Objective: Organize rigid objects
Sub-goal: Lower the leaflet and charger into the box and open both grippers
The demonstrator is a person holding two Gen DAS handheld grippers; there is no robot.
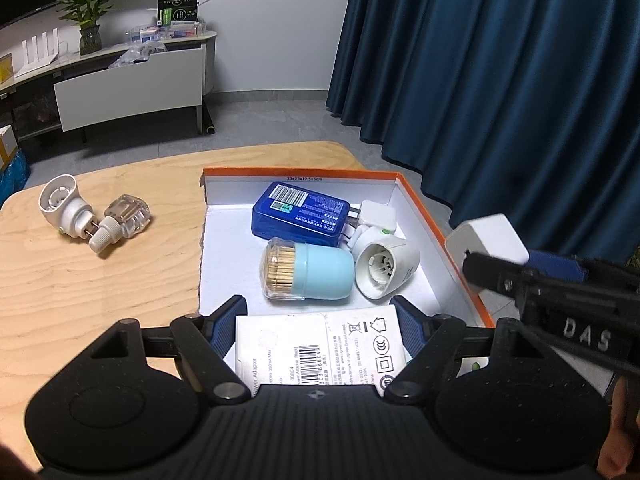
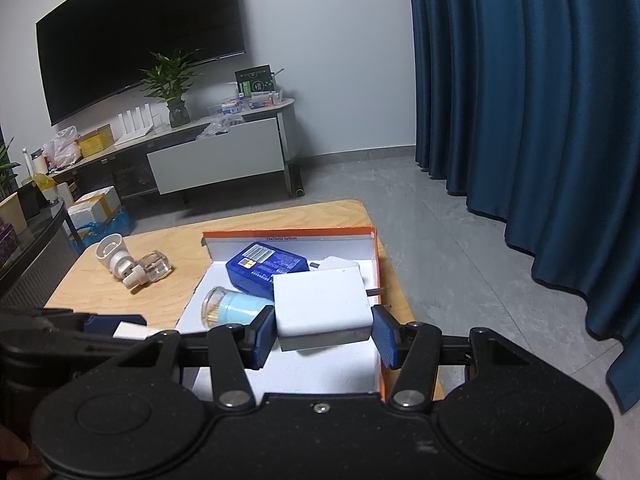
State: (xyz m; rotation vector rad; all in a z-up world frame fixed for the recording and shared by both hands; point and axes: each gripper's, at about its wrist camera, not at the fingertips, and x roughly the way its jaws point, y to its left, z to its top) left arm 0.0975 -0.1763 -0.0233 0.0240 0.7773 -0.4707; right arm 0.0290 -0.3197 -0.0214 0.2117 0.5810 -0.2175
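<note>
My left gripper [image 1: 320,320] is shut on a white power adapter box [image 1: 316,344] with a barcode label, held over the near end of the orange-rimmed cardboard box [image 1: 424,200]. My right gripper [image 2: 324,332] is shut on a white charger block [image 2: 320,304], whose prongs stick out to the right, above that same box [image 2: 288,235]. In the left wrist view the right gripper [image 1: 500,252] hangs over the box's right wall with the charger [image 1: 488,236]. Inside lie a blue case [image 1: 300,212], a toothpick jar [image 1: 308,272], a white plug-in device [image 1: 386,268] and a white adapter [image 1: 376,216].
On the wooden table [image 1: 100,280], left of the box, lie a white plug-in device [image 1: 64,204] and a clear bottle [image 1: 128,216], touching each other. Blue curtains [image 1: 500,80] hang at the right, beyond the table's edge. A TV stand [image 2: 216,152] is across the floor.
</note>
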